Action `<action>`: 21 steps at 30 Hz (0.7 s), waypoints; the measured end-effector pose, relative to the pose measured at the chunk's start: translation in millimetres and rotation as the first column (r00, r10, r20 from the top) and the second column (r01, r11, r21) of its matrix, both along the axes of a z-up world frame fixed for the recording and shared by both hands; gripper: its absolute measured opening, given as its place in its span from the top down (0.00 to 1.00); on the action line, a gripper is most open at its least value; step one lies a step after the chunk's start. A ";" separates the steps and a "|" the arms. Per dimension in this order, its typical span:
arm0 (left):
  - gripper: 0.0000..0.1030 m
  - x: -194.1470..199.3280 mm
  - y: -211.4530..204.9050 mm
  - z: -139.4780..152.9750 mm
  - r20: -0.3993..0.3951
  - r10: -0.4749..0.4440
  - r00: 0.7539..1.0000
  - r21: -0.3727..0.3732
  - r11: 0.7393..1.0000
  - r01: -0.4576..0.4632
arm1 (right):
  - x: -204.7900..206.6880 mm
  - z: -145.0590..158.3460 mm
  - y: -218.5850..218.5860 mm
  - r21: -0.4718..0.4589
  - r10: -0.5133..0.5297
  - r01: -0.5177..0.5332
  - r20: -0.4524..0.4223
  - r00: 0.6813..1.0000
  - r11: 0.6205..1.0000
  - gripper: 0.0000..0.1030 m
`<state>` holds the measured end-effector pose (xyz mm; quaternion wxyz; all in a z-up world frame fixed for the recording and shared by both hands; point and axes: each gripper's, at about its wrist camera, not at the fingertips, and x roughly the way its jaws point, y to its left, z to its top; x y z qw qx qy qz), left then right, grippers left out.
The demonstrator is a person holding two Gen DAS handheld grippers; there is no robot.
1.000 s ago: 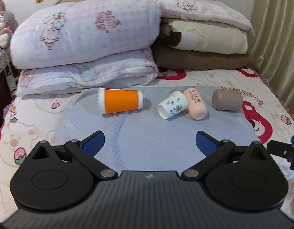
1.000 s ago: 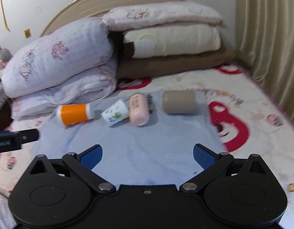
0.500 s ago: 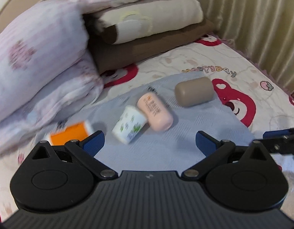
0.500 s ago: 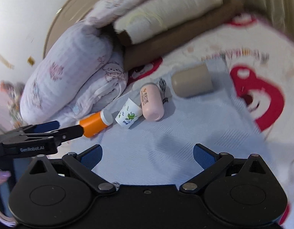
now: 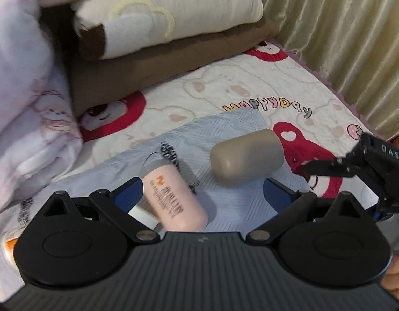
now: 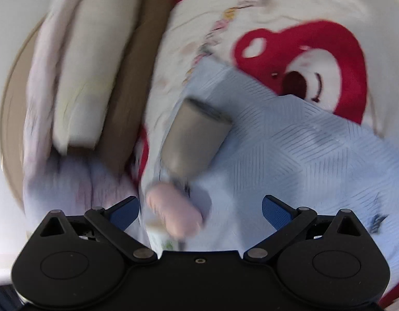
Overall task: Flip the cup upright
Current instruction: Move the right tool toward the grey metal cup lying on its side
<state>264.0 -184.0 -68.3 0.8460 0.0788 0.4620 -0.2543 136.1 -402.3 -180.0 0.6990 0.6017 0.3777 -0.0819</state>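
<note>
A taupe cup (image 5: 247,157) lies on its side on a light blue cloth (image 5: 225,202), and a pink cup (image 5: 173,199) lies on its side to its left. My left gripper (image 5: 203,194) is open and empty, low over the cloth, with the pink cup's end between its fingers. My right gripper (image 6: 200,208) is open and empty, rolled sideways, above the taupe cup (image 6: 193,134) and the pink cup (image 6: 173,213). The right gripper also shows at the right edge of the left wrist view (image 5: 360,165). An orange cup's edge (image 5: 10,248) shows at far left.
The cloth lies on a bedsheet (image 5: 251,93) with red bear prints. Stacked pillows and folded blankets (image 5: 152,26) stand behind the cups. A curtain (image 5: 341,26) hangs along the right side of the bed.
Both grippers have moved forward and down toward the pink and taupe cups. The right gripper has rolled sideways. The orange and white cups have slid almost out of view.
</note>
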 end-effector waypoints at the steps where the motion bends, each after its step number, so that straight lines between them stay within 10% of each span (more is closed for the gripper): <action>1: 0.03 7.1 -6.2 -5.7 -0.013 0.001 1.000 0.004 1.000 -0.001 | 5.5 -3.7 -1.1 0.022 -0.023 0.022 0.008 1.000 1.000 0.00; 11: 0.18 61.9 -38.4 -51.2 -0.088 0.010 0.996 -0.063 0.998 -0.015 | 37.9 -65.9 5.7 0.218 -0.160 0.128 0.136 0.978 0.967 0.10; 21: 0.31 104.3 -58.5 -77.9 -0.160 -0.013 0.987 -0.139 0.990 -0.009 | 51.3 -79.8 -8.9 0.179 -0.218 0.189 0.158 0.963 0.966 0.23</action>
